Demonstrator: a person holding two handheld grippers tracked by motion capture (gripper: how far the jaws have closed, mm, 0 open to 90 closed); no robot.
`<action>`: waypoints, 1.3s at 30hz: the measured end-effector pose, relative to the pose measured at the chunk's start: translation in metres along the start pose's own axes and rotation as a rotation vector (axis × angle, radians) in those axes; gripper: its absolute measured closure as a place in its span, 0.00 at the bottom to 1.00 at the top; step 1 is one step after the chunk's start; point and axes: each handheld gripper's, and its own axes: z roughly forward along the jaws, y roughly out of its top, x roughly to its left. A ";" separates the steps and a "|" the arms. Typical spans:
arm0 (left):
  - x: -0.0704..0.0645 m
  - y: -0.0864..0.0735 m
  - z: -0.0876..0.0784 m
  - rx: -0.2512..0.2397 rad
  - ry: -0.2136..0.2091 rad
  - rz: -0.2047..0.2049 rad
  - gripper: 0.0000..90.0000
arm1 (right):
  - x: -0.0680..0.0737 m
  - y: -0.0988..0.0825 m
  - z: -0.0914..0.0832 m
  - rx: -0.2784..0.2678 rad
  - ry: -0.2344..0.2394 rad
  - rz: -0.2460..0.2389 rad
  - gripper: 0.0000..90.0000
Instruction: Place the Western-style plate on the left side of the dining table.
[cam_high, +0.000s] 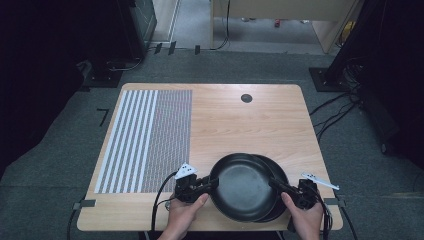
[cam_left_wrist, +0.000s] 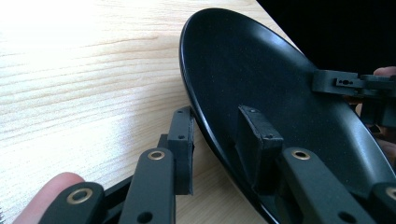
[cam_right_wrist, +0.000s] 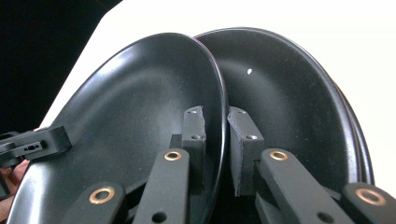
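Observation:
Two black plates lie overlapped near the table's front edge. The upper plate (cam_high: 243, 185) is shifted left over the lower plate (cam_high: 276, 167), which shows as a crescent at the right. My left gripper (cam_high: 212, 184) is shut on the upper plate's left rim, one jaw under it and one inside (cam_left_wrist: 217, 135). My right gripper (cam_high: 275, 184) is shut on the same plate's right rim (cam_right_wrist: 219, 135). In the right gripper view the upper plate (cam_right_wrist: 140, 102) stands tilted, with the lower plate (cam_right_wrist: 289, 93) behind it.
A striped and dotted mat (cam_high: 145, 140) covers the left part of the wooden table (cam_high: 240, 125). A small black round grommet (cam_high: 246, 98) sits near the far edge. Cables run over the floor at the right.

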 end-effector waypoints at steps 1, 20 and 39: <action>0.000 0.000 0.000 0.000 0.000 0.001 0.75 | 0.000 0.000 0.000 0.002 0.003 0.005 0.87; 0.009 0.000 0.001 0.007 -0.056 -0.076 0.78 | -0.003 -0.002 0.002 -0.027 0.062 0.152 0.92; 0.008 0.012 -0.010 -0.025 -0.095 -0.116 0.84 | 0.001 0.003 -0.001 -0.082 0.126 0.233 0.94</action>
